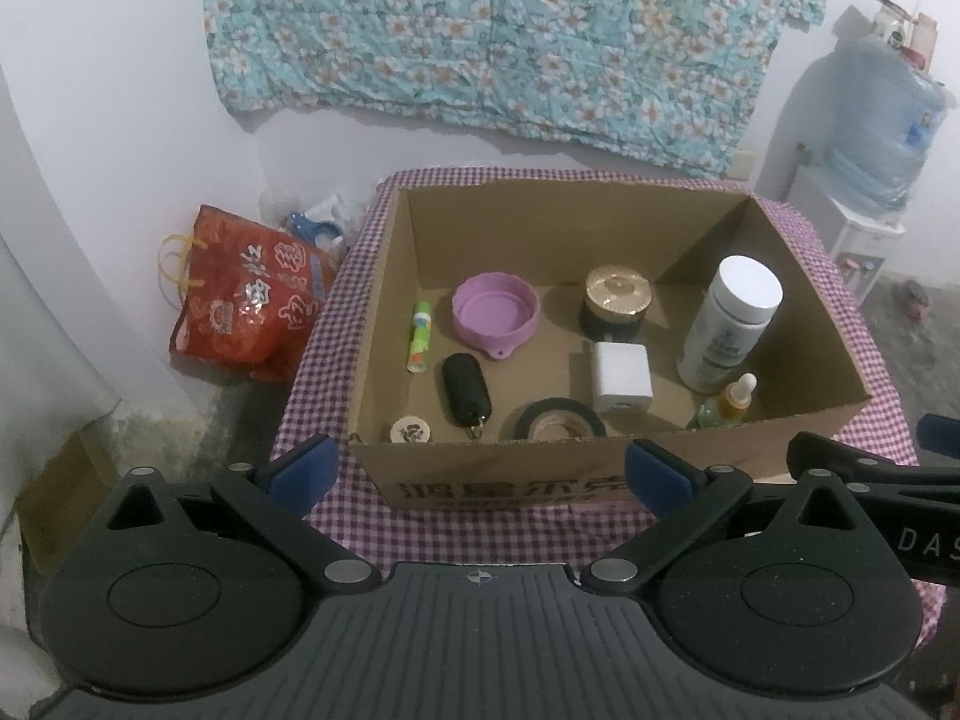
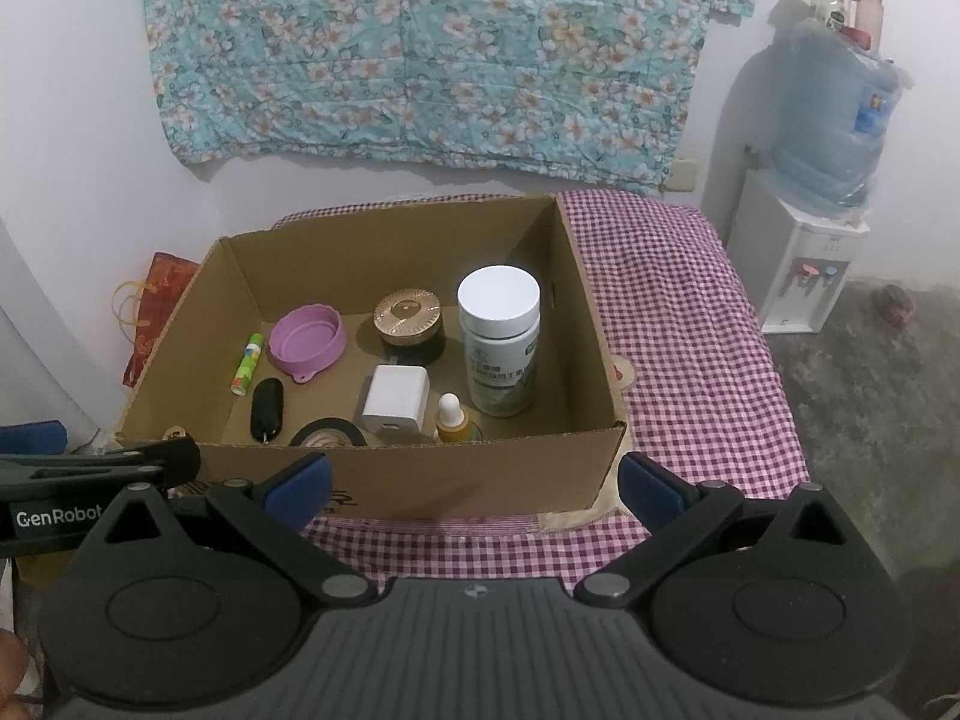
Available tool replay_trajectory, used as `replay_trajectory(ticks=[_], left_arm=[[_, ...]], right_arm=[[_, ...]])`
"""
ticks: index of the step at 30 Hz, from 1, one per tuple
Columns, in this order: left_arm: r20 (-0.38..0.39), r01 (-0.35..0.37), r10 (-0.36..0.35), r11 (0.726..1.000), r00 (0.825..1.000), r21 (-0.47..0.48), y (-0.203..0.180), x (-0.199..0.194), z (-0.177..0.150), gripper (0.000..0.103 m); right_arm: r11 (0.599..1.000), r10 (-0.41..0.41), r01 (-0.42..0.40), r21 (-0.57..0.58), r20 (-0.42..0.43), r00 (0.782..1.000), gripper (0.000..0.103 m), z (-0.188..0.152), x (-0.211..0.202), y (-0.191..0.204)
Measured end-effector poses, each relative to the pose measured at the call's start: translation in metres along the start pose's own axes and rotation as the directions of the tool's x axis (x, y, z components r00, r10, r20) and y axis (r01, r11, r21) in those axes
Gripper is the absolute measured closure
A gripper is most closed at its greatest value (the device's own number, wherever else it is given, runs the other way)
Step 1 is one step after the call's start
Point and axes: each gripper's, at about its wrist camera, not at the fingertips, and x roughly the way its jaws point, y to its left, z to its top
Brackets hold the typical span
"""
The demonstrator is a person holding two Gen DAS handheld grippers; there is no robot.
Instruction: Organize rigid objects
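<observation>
My left gripper (image 1: 477, 468) hangs with its jaws spread wide and empty, short of the cardboard box's (image 1: 540, 483) near wall. From the left wrist, everything lies ahead and below: the black fob (image 1: 465, 385) and the tape roll (image 1: 561, 420) sit closest, just behind that wall, the fob's long axis running away from me. The white bottle (image 1: 729, 324) stands upright at the far right.

My right gripper (image 2: 474, 483) is likewise spread and empty. From the right wrist, the box sits ahead and slightly left, with the bottle (image 2: 499, 339) and dropper vial (image 2: 451, 418) on its side. I judge the left nearer the fob.
</observation>
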Motion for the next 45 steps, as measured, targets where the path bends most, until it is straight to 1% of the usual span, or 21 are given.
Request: replay_trajectory(ticks=[45], left_arm=[[-0.008,0.003,-0.003,1.0,1.0,0.0,0.001,-0.0003,0.0003,0.001]], right_arm=[[1.0,0.006,-0.006,0.0,-0.009,1.0,0.0,-0.0013,-0.0001,-0.0011]])
